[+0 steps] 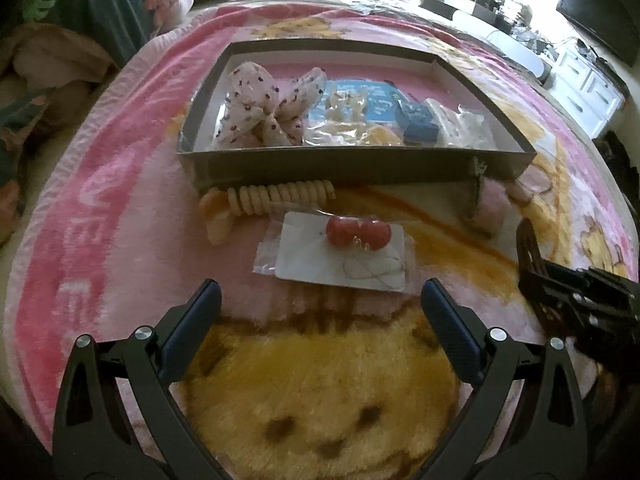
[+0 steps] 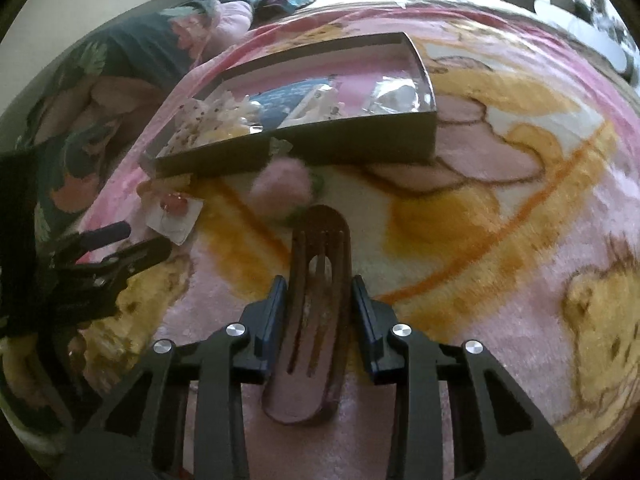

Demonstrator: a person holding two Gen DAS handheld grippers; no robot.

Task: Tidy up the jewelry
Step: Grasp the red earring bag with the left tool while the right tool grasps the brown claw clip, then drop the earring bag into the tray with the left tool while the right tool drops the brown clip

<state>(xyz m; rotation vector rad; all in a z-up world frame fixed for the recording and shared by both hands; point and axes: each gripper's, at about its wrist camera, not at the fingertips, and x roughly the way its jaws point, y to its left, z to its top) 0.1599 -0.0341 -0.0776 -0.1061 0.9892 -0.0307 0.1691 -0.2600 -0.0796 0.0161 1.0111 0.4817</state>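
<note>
1. Pink and yellow cartoon blanket (image 1: 120, 184) covers a bed and carries everything; a dark floral pillow (image 1: 100, 4) lies at the far left, and a white dresser (image 1: 580, 84) stands at the right edge of the room.
2. Right gripper (image 2: 319, 284): its jaws are narrowed onto a brown hair clip (image 2: 316, 304), one blue pad against each long side. The clip runs lengthwise between them, its rounded tip pointing away toward the box and its slotted body reaching back under the camera.
3. Left gripper (image 1: 320, 296): its jaws stand wide apart with nothing between them, poised above a yellow patch of the blanket. No pad touches any item.
4. Just beyond the left jaws lies a white earring card (image 1: 344, 258) in a clear sleeve, with two red bead earrings (image 1: 358, 232) on it.
5. Beyond the card, a cream spiral hair tie (image 1: 276, 196) lies against the near wall of the box.
6. A pink fuzzy ball (image 2: 282, 188) rests against the same wall, ahead of the clip's tip.
7. An open dark-walled box (image 1: 352, 164) sits farther back. Inside it are a white dotted fabric bow (image 1: 260, 108) at the left, a blue card (image 1: 360, 100) in the middle, and a small blue case (image 1: 420, 122) with clear packets at the right.
</note>
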